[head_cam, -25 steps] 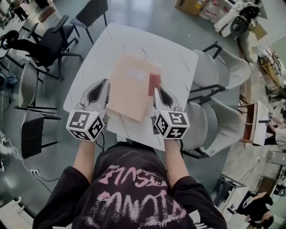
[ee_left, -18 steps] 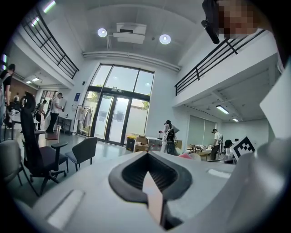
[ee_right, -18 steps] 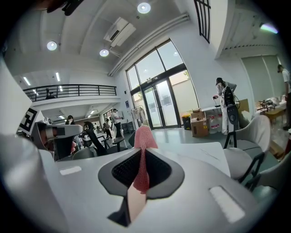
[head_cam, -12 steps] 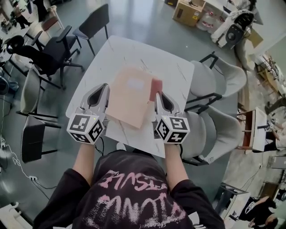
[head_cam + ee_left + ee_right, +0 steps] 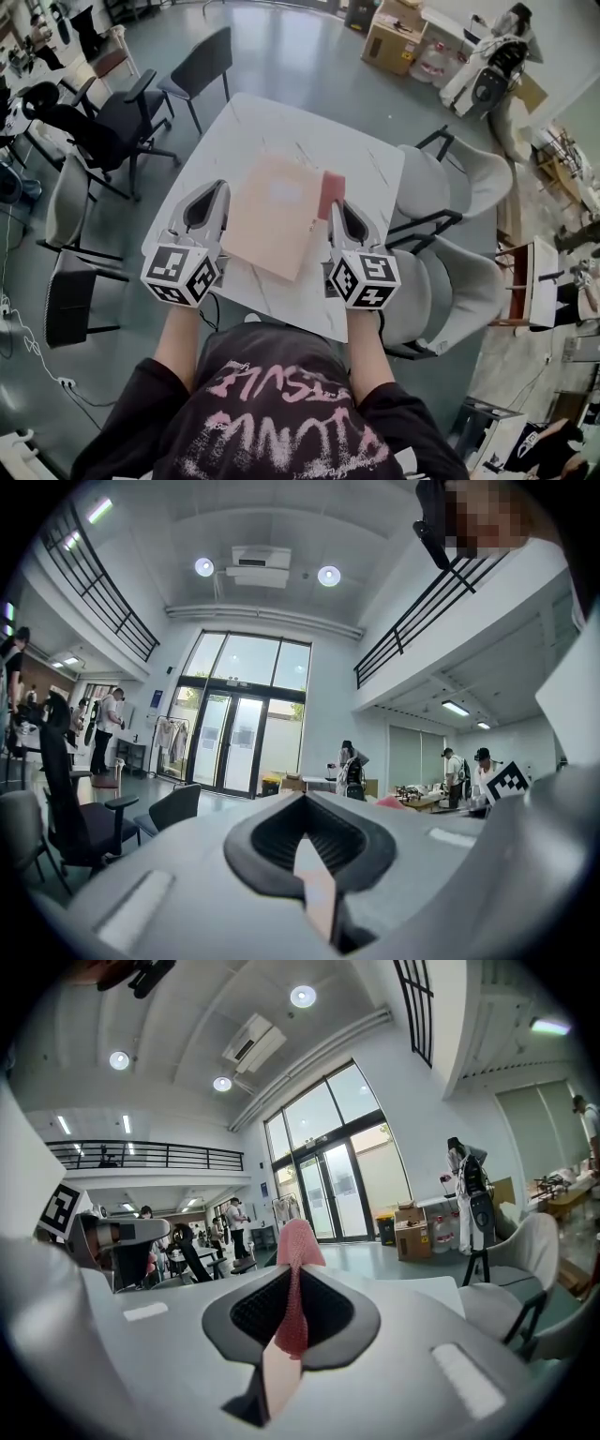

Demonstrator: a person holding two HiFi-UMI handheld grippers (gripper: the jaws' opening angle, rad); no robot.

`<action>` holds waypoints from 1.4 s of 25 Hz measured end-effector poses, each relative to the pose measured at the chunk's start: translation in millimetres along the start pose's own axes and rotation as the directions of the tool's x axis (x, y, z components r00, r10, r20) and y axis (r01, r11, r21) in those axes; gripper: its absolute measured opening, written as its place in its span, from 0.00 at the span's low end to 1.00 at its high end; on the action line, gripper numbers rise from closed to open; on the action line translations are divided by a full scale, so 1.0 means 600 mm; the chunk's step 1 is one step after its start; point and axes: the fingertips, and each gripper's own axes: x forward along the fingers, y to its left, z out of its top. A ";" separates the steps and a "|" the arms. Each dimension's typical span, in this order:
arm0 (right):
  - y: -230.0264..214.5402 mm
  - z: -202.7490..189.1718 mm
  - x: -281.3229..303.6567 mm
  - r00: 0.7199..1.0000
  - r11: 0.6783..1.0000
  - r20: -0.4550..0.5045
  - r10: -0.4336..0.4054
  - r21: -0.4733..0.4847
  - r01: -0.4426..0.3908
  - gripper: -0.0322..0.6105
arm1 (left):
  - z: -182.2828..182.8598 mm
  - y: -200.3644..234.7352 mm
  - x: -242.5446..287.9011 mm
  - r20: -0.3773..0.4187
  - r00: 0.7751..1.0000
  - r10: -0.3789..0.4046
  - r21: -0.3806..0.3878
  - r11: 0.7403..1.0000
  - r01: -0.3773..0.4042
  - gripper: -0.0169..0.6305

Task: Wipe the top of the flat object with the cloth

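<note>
Peach-toned and thin, the flat board (image 5: 270,216) is sitting between our two grippers, over the middle of the white marbled counter (image 5: 281,122). We are unable to tell whether it is resting on the stone or hanging just above it.

We are pinching its left edge with the left gripper (image 5: 214,189). In the left gripper view the jaws are standing almost together, with only a narrow peach strip of the board (image 5: 317,892) running through the slim gap between them.

We are holding the right gripper (image 5: 339,208) at the board's right edge. Its jaws are clamping, just as narrowly, on a pink-red cloth (image 5: 331,192), which is lying along that edge near the board's far right corner. In the right gripper view the cloth (image 5: 294,1279) is standing upright in the gap, its rounded top poking out beyond the jaw tips. A pale strip of the board's edge (image 5: 279,1380) is showing just beneath it in the same gap.

Our forearms are reaching in over the counter's near edge. Pale grey chairs (image 5: 450,178) are standing just beside the counter on the right, and a dark chair (image 5: 202,47) is standing near its far left corner.
</note>
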 end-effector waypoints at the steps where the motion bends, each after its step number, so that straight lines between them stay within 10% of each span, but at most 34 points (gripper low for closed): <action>1: 0.002 0.004 -0.001 1.000 1.000 0.004 0.001 -0.003 -0.001 0.12 | 0.005 0.001 -0.001 0.006 1.000 0.002 0.001 1.000 -0.002 0.03; 35: -0.011 0.056 -0.020 0.996 0.997 0.083 -0.019 -0.072 0.025 0.12 | 0.038 -0.016 0.011 0.068 0.998 -0.013 0.031 0.999 0.011 0.03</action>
